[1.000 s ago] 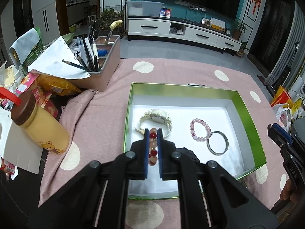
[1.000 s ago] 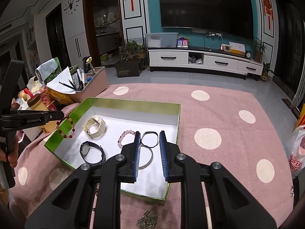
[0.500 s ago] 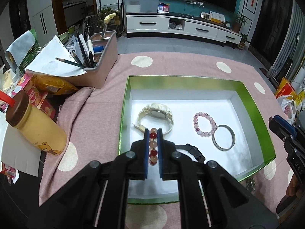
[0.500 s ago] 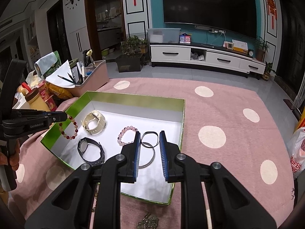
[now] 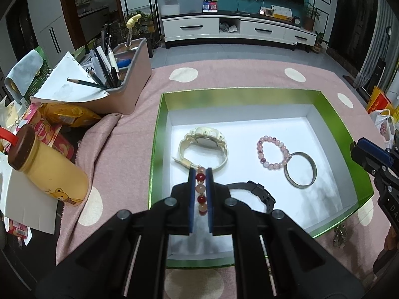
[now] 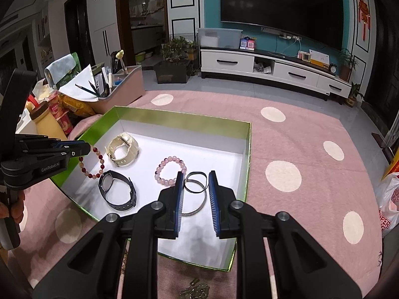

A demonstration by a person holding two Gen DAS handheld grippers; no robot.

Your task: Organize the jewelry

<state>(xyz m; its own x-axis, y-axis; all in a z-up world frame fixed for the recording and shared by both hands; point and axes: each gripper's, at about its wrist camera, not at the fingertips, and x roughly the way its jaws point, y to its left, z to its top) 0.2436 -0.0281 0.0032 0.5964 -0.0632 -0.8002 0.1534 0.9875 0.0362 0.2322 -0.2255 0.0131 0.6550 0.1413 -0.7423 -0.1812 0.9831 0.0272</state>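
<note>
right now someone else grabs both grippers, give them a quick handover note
Left gripper: shut on the red bead bracelet, hanging above the green box near its left edge.
Right gripper: open, holding nothing, above the box.
In the box: cream watch, black watch, pink bead bracelet, silver bangle, thin dark ring.
Left: set the red bracelet down; a small metal pile lies outside the box.

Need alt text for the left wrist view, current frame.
The left gripper is shut on a red-and-peach bead bracelet, held over a green-rimmed box on a pink dotted cloth. Inside lie a cream watch, black watch, pink bead bracelet and metal bangle.
</note>
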